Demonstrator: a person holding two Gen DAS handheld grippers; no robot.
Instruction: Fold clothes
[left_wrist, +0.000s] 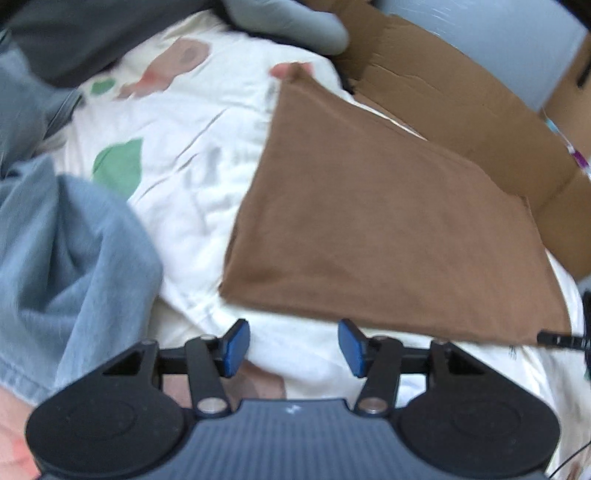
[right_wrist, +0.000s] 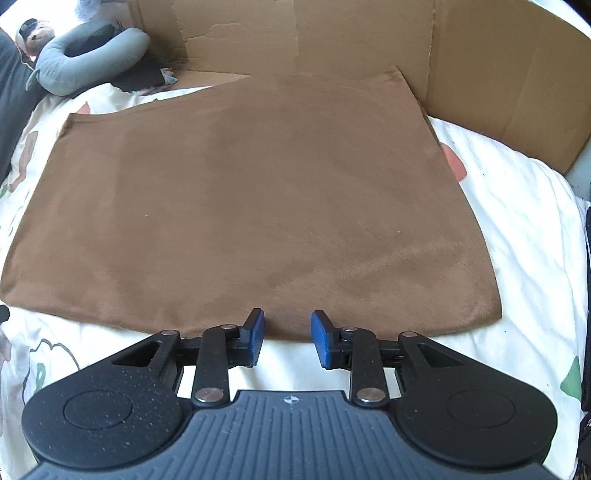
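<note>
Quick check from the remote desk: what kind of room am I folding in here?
Most likely a bedroom, with the folding done on a bed. The brown garment lies flat on a soft, wrinkled printed bedsheet, a grey neck pillow sits at the far corner, and flattened cardboard stands along the far edge.

Folded garment: plain brown. Bedsheet: cream, green and pink-brown cartoon prints. Cloth at left of frame: light blue. Neck pillow upper left: grey. Cardboard: tan. Gripper pads: blue.
</note>
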